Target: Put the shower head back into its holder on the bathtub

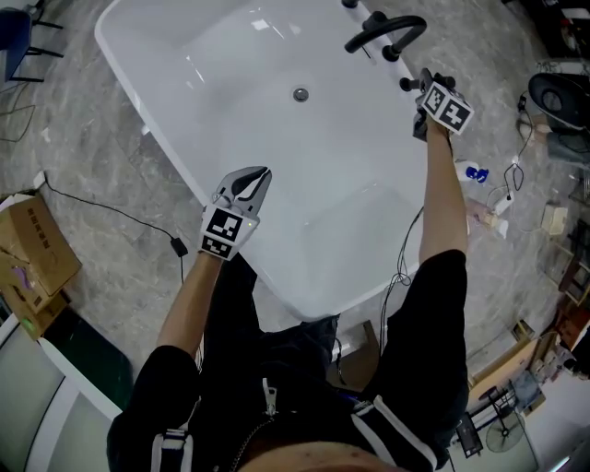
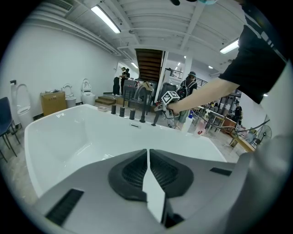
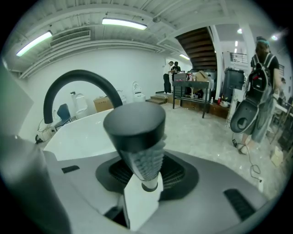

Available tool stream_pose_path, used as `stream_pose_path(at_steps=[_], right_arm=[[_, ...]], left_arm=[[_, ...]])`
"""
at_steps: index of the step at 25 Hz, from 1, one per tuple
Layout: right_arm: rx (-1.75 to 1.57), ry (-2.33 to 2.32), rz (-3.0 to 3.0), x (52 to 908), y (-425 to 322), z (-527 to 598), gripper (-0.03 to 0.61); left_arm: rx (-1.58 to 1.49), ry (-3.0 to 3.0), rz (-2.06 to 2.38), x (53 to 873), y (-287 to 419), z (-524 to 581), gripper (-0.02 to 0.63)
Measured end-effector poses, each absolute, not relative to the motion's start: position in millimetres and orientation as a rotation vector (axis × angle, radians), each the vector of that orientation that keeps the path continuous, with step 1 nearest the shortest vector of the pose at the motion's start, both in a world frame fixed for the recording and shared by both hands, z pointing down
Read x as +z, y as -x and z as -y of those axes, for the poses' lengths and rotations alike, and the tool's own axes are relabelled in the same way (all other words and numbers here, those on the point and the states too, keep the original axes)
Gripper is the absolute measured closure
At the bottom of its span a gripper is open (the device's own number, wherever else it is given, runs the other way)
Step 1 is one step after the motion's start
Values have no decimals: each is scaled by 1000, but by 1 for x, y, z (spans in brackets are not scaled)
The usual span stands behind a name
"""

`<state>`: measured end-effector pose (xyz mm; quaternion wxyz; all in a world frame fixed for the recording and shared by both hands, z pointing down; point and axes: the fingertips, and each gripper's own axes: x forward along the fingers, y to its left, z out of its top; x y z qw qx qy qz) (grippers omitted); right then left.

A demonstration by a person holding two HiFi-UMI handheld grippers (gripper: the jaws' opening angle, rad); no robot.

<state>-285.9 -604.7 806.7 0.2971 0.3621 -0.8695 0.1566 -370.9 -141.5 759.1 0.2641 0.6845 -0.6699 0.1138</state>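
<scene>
At the bathtub (image 1: 240,83) rim, right hand-held gripper (image 3: 144,177) apart around shower head (image 3: 134,125) (black), left hand-held gripper (image 2: 148,170) closed.

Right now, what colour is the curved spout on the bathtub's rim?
The spout is black, on a white bathtub; head view shows it best.

Shower head (image 3: 135,125) on bathtub (image 1: 212,101) rim, just beside the faucet (image 1: 383,35)
</scene>
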Motion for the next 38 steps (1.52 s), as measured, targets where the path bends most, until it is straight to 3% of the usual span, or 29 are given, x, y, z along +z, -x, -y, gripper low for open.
stream_pose_path(at_steps=[12,18,29,38], right_arm=[[431,-969,2271,817,284,593,443],[458,-1006,2230,831,280,588,417],[475,-936,2287,794,254,543,411],[519,-873,2418,724,216,469,476]], left_arm=[[302,-1856,1815,754,363,132,578],[311,-1836,1825,757,377,124,578],[280,-1897,1829,727,351,142,578],[235,-1978,1860,676,313,168,578]])
